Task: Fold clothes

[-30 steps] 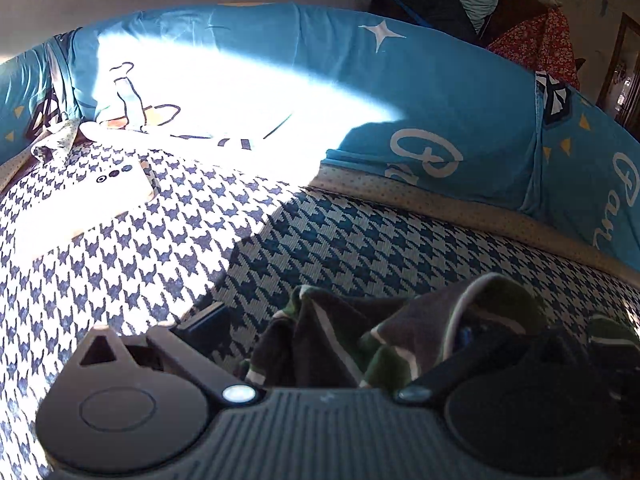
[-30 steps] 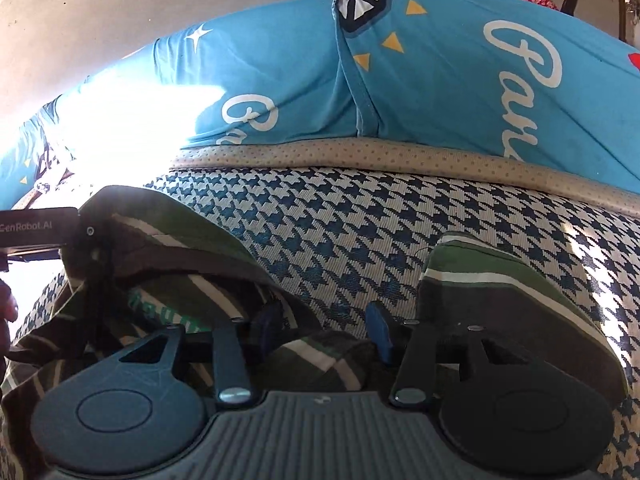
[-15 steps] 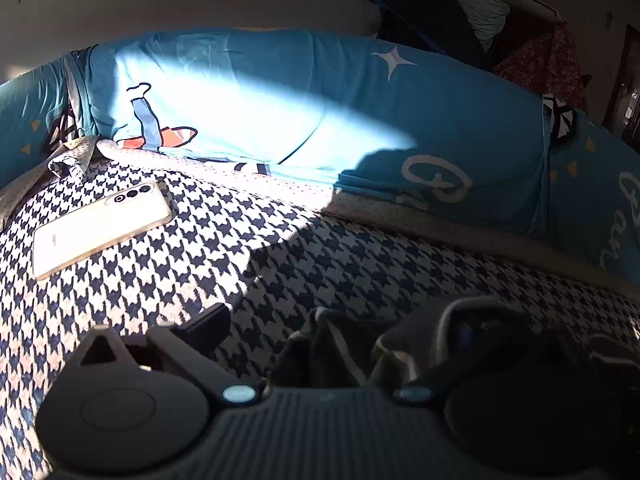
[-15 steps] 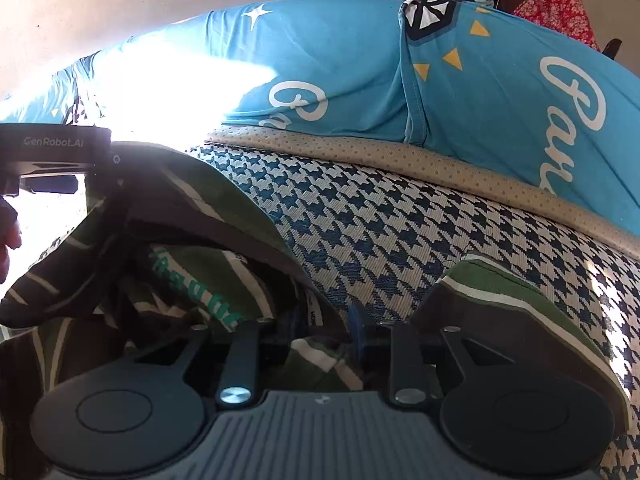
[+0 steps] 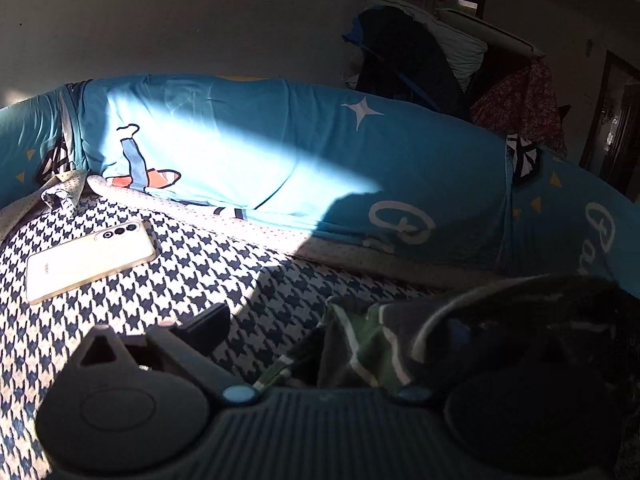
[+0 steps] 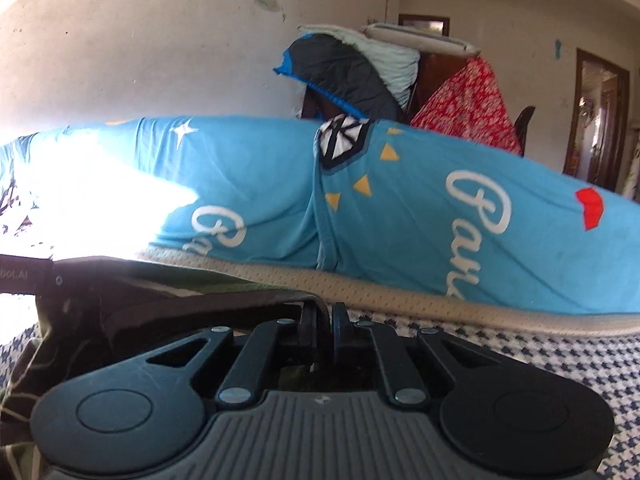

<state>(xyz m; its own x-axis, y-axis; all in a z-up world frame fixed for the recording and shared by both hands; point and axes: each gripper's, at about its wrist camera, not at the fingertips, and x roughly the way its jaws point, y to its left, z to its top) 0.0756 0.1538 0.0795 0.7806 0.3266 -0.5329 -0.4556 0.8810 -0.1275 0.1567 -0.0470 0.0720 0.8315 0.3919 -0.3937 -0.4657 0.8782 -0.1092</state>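
Observation:
A dark green garment with pale stripes (image 5: 360, 344) lies bunched on the houndstooth sofa seat (image 5: 180, 280). My left gripper (image 5: 332, 322) stands wide open. Its left finger (image 5: 204, 324) is bare, and the cloth drapes over its right finger and hides it. In the right wrist view the same garment (image 6: 160, 304) stretches off to the left as a taut dark fold. My right gripper (image 6: 323, 316) is closing its jaws the last bit, and the pads pinch the garment's dark edge. The left gripper's labelled casing (image 6: 24, 276) shows at the left edge of that view.
A white phone (image 5: 90, 260) lies on the seat at the left. A blue printed backrest (image 6: 400, 208) runs along the rear. Behind it stand piled dark and pale bedding (image 6: 352, 72) and a red floral cloth (image 6: 468, 104). A doorway (image 6: 600, 120) is at the far right.
The right jaws went from apart to pinched together on the garment's edge. Both grippers rose and tipped up, so more wall shows. The cloth now pulls taut between them.

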